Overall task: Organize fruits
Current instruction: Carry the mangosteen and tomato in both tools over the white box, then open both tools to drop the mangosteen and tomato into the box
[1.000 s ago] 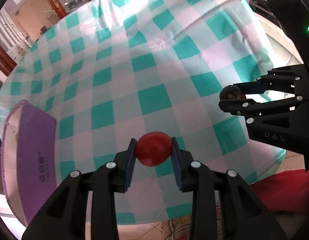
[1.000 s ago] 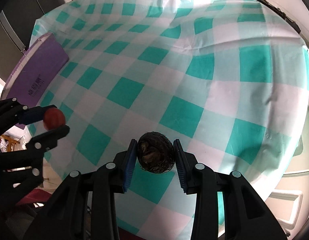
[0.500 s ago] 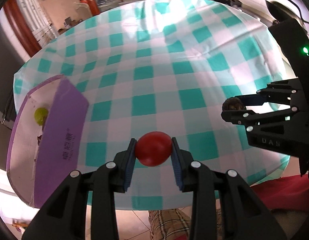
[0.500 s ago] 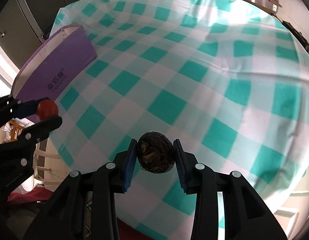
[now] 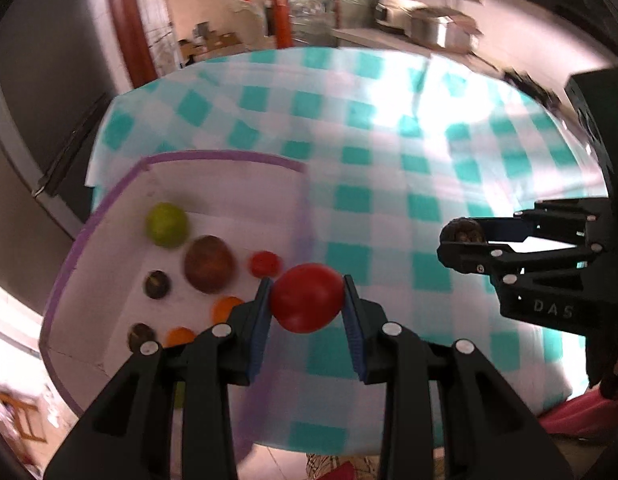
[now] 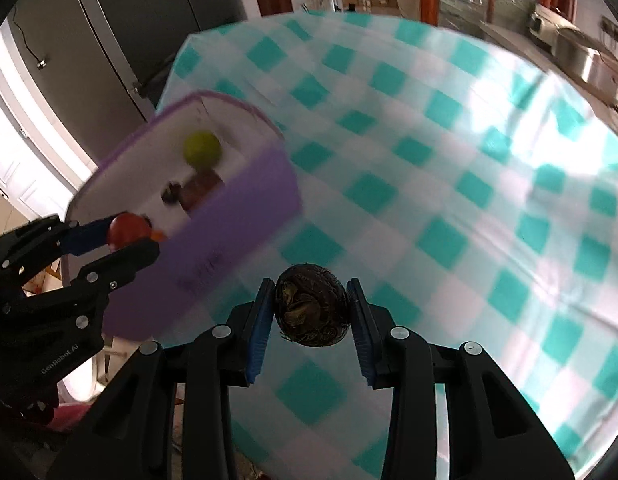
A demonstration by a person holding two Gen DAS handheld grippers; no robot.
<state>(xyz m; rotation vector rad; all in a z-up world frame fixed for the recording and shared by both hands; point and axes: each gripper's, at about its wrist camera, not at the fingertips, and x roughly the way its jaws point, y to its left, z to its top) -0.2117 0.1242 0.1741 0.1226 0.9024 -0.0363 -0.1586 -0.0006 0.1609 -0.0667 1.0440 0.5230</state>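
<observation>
My left gripper point(image 5: 307, 306) is shut on a red tomato point(image 5: 307, 302) and holds it above the right wall of a purple box point(image 5: 109, 200). The box holds several fruits: a green one point(image 5: 167, 224), a brown one point(image 5: 209, 264), a small red one point(image 5: 264, 263), orange and dark ones. My right gripper point(image 6: 311, 312) is shut on a dark wrinkled fruit point(image 6: 311, 310) above the checked cloth. It also shows in the left wrist view point(image 5: 463, 236), to the right of the tomato. The box point(image 6: 237, 208) and the left gripper point(image 6: 125, 236) show in the right wrist view.
The table wears a teal and white checked cloth point(image 5: 389, 200) with its near edge just below both grippers. A dark cabinet point(image 6: 149, 40) stands behind the box. A counter with steel pots point(image 5: 441, 28) lies beyond the far edge.
Both grippers have risen and swung left towards the purple box, fruits still held. The box's inside and its fruits have come into view, and the tomato now hangs at its right wall.
</observation>
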